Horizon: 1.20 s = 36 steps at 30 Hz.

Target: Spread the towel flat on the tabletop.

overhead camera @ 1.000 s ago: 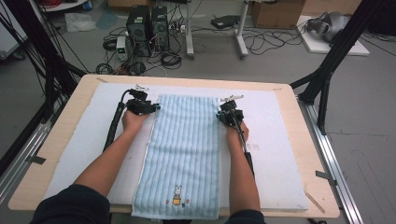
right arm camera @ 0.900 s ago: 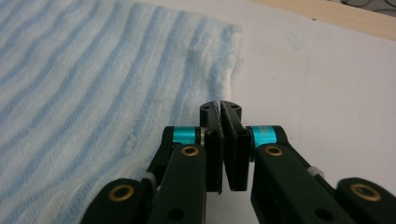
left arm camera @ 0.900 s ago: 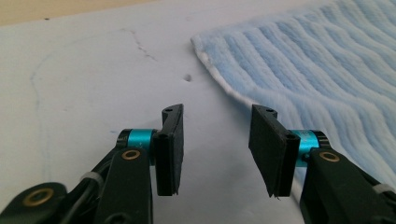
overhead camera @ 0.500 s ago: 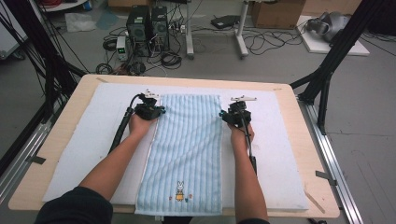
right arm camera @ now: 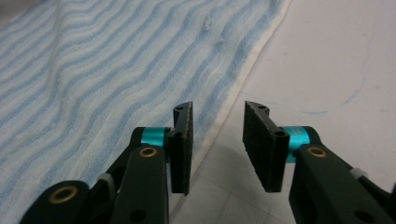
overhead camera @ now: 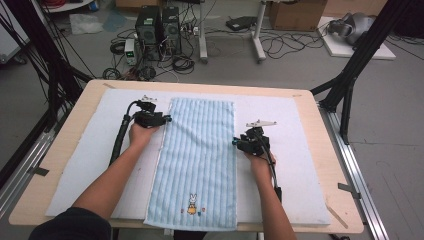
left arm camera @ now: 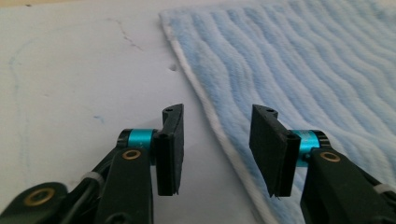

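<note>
Our left tool (overhead camera: 165,119) has just spread, nothing pinched, straddling the towel's (overhead camera: 200,160) left hem. Our right tool (overhead camera: 235,143), narrowing slightly yet parted and empty, straddles the right hem. The towel lies flat on the bench's white mat (overhead camera: 300,165). We should grab both hems level, then fold evenly.

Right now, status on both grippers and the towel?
Left gripper open at towel edge. Right gripper open, opposite edge. Towel flat on white mat. Nothing blocking.
</note>
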Each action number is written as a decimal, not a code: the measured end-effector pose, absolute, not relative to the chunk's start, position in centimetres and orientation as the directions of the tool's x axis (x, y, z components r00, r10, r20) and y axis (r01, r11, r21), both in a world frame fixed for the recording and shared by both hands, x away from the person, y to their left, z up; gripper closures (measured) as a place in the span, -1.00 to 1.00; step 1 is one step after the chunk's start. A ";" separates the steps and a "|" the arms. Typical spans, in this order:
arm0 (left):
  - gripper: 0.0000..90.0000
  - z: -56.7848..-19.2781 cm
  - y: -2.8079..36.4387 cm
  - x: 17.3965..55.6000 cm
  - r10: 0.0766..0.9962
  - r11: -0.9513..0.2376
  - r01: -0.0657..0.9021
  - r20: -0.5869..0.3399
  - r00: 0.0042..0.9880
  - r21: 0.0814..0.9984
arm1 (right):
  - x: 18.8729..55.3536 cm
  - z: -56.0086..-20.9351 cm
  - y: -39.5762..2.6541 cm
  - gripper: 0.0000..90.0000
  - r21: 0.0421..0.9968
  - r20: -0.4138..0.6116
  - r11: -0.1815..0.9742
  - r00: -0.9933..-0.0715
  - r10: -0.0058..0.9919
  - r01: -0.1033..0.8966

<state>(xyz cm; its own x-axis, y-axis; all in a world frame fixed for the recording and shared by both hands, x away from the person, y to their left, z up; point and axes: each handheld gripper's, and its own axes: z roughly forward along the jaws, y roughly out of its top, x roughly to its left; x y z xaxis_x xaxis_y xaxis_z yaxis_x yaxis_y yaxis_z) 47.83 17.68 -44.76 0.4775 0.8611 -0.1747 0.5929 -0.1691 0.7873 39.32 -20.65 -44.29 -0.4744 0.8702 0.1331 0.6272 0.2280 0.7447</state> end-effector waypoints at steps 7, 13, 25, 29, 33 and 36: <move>0.84 -44.9 16.7 47.1 0.828 -0.273 0.564 -0.108 0.550 0.779 | 40.6 -44.5 -19.7 0.96 0.727 0.099 0.277 -0.495 0.863 0.628; 0.91 -45.0 16.1 47.2 0.869 -0.247 0.561 -0.075 0.488 0.790 | 41.4 -44.4 -19.5 0.96 0.731 0.022 0.279 -0.431 0.902 0.622; 0.30 -44.5 18.9 43.5 0.840 -0.206 0.529 -0.128 0.526 0.823 | 37.9 -42.7 -20.8 0.50 0.778 0.048 0.258 -0.463 0.885 0.573; 0.27 -44.2 19.5 41.0 0.824 -0.210 0.493 -0.118 0.554 0.845 | 35.2 -42.8 -20.9 0.46 0.783 0.035 0.289 -0.503 0.864 0.551; 0.14 -43.9 19.7 38.5 0.814 -0.204 0.479 -0.124 0.568 0.854 | 32.3 -43.2 -21.2 0.44 0.780 0.019 0.308 -0.513 0.858 0.544; 0.14 -43.7 20.0 36.7 0.811 -0.211 0.461 -0.109 0.575 0.862 | 30.1 -43.3 -21.3 0.43 0.794 0.058 0.290 -0.543 0.838 0.534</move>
<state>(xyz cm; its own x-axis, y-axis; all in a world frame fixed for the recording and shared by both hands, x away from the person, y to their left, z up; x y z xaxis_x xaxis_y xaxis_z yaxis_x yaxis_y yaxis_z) 36.67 19.98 -43.72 0.5749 0.8109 -0.1091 0.4610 -0.2109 0.8620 30.07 -21.32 -43.31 -0.5429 0.8377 0.0584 0.5335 0.2903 0.7944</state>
